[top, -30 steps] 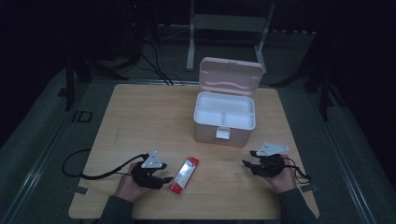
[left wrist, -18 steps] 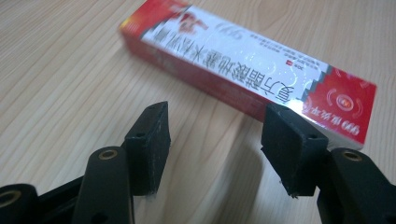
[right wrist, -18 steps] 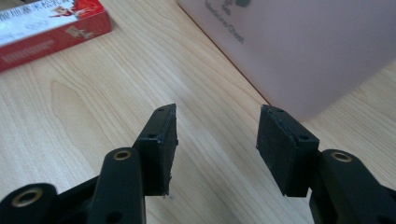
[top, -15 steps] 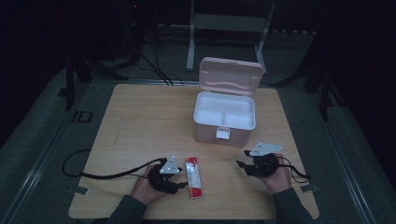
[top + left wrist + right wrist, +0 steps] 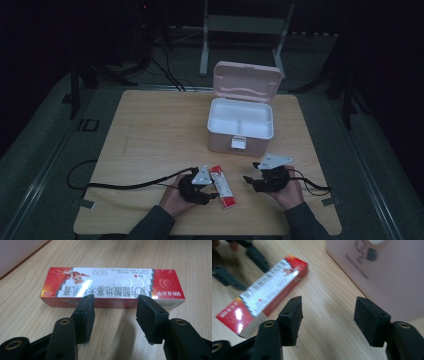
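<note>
A red and white carton [image 5: 222,186] lies flat near the table's front edge, between the two hands. In the left gripper view the carton [image 5: 112,285] lies crosswise just past the fingertips. My left gripper [image 5: 115,300] is open; its jaws have just been closing, with nothing between them. In the high view the left gripper [image 5: 212,192] sits at the carton's left side. My right gripper [image 5: 251,182] is to the carton's right. It [image 5: 328,302] is open and its jaws have just been opening over bare wood. The carton [image 5: 264,292] lies to their left.
A pink box [image 5: 240,131] with its lid raised stands behind the hands on the wooden table [image 5: 150,135]; it holds a white divided tray. Its front wall [image 5: 387,272] is close on the right in the right gripper view. Cables trail from both grippers.
The left hand has moved right, and the carton has shifted right and turned in front of it. The right hand has drifted left toward the carton.
</note>
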Demonstrator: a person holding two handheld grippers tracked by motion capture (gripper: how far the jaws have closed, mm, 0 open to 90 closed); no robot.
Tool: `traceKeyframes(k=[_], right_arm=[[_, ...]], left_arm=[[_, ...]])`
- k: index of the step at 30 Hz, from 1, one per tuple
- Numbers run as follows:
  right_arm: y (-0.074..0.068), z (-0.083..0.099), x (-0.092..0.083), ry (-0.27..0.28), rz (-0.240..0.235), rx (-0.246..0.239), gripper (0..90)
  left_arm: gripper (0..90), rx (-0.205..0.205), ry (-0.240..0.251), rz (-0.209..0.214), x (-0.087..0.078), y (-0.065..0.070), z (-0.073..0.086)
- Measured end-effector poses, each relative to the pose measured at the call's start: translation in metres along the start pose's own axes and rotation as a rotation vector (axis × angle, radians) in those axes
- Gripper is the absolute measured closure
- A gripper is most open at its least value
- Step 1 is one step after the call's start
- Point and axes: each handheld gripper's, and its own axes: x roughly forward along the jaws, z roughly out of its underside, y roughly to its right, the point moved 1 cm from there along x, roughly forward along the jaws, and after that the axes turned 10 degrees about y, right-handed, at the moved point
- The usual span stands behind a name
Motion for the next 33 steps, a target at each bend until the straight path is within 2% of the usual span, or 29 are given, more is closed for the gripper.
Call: traceKeyframes(k=[4,7,8,10,11,14,18,19,22,24,26,28,33], right_arm=[[-0.012,-0.005,0.007,0.008,-0.008,0.003,32.9],[-0.022,-0.008,0.013,0.020,-0.044,0.018,30.6],[-0.025,-0.009,0.016,0.022,-0.067,0.020,30.6],[-0.033,-0.011,0.023,0.002,-0.067,-0.001,30.5],[-0.038,-0.012,0.028,-0.002,-0.083,-0.002,29.3],[-0.048,-0.013,0.039,-0.014,-0.102,0.001,26.1],[-0.060,-0.016,0.052,-0.010,-0.132,0.026,19.8],[-0.061,-0.016,0.055,-0.013,-0.129,0.033,19.3],[-0.063,-0.015,0.065,-0.051,-0.106,0.007,19.5],[-0.061,-0.013,0.070,-0.071,-0.092,0.002,21.8],[-0.059,-0.010,0.072,-0.081,-0.104,0.012,26.1],[-0.055,-0.009,0.070,-0.085,-0.125,0.030,36.2],[-0.042,-0.006,0.065,-0.095,-0.119,0.052,48.2]], left_arm=[[51.5,0.025,-0.022,-0.065,-0.010,-0.007,-0.001],[51.0,0.044,-0.026,-0.103,-0.021,-0.013,-0.002],[51.0,0.034,-0.011,-0.108,-0.025,-0.016,-0.002],[50.6,0.010,0.011,-0.134,-0.036,-0.023,0.001],[50.4,0.002,0.014,-0.147,-0.040,-0.025,0.002],[49.9,-0.025,0.022,-0.192,-0.055,-0.035,0.007],[49.4,-0.054,0.044,-0.230,-0.072,-0.043,0.012],[49.3,-0.061,0.049,-0.237,-0.075,-0.045,0.013],[49.1,-0.065,0.055,-0.244,-0.079,-0.046,0.014],[48.9,-0.069,0.058,-0.246,-0.080,-0.047,0.015],[48.7,-0.072,0.060,-0.247,-0.081,-0.048,0.016],[48.6,-0.076,0.062,-0.248,-0.082,-0.049,0.017],[48.6,-0.074,0.057,-0.255,-0.085,-0.050,0.017]])
